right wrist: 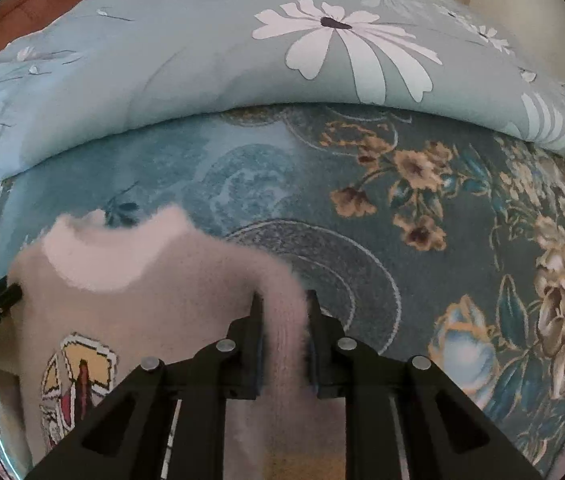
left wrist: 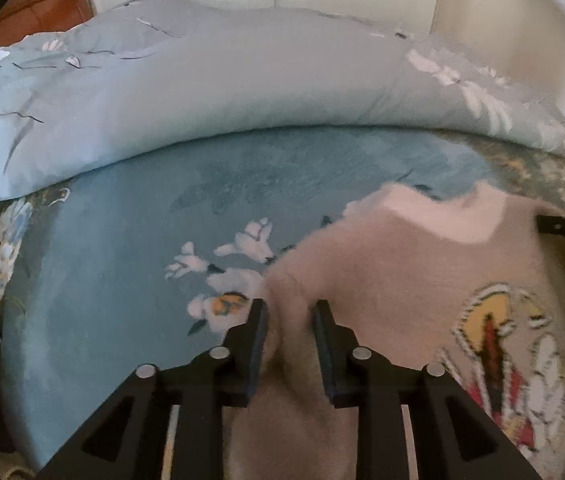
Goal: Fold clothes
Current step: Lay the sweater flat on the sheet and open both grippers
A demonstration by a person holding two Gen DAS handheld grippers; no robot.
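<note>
A fuzzy pink knitted sweater (left wrist: 394,280) with a cartoon patch lies on the teal floral bed (left wrist: 122,240). The left tool (left wrist: 289,308) pinches one shoulder, the right tool (right wrist: 282,300) the other. Only the right view shows gold flowers (right wrist: 406,168) at two o'clock.

Pink fuzzy sweater (right wrist: 130,304) — print up, on bed
</note>
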